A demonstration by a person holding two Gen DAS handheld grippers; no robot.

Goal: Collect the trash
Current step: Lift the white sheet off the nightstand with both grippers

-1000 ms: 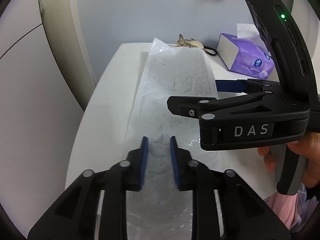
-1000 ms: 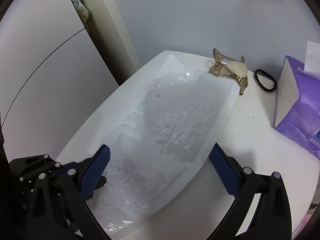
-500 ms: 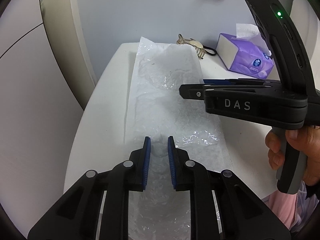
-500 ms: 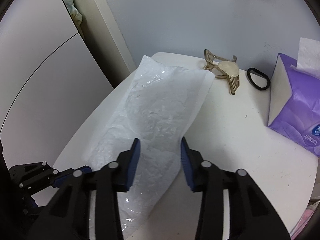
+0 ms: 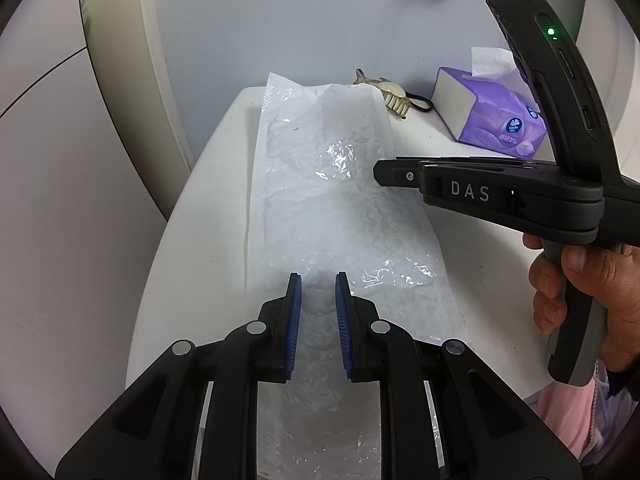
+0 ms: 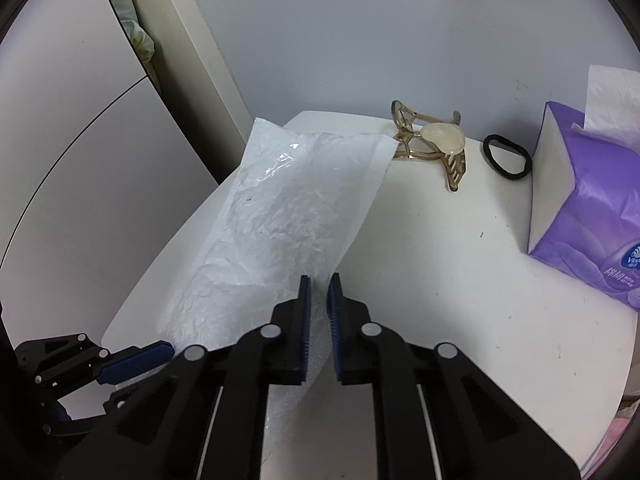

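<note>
Left-wrist view gives me the white bench (image 5: 460,264), and lying lengthwise along it the crinkled clear plastic bag (image 5: 328,184), which I take as my landmark. Its far end reaches almost to the wall; its near end runs under my own tools. To the right of the bag's far end stands the purple tissue pack (image 6: 592,216). Between that pack and the bag lie the amber hair claw (image 6: 436,144), touching the bag's far corner, and the black hair tie (image 6: 506,156) just beside the pack.

My left tongs (image 5: 318,312) sit over the bag's near end, nearly closed, with a raised fold of film pinched between the blue pads. My right tongs (image 6: 318,312) are at the bag's right edge, jaws almost together, that edge of film caught between them; a hand (image 5: 588,288) grips their handle.

Compared with a second ago, the right tongs stood wide across the bag and have just been closing. The bag lay broader then; it is now gathered narrower.
</note>
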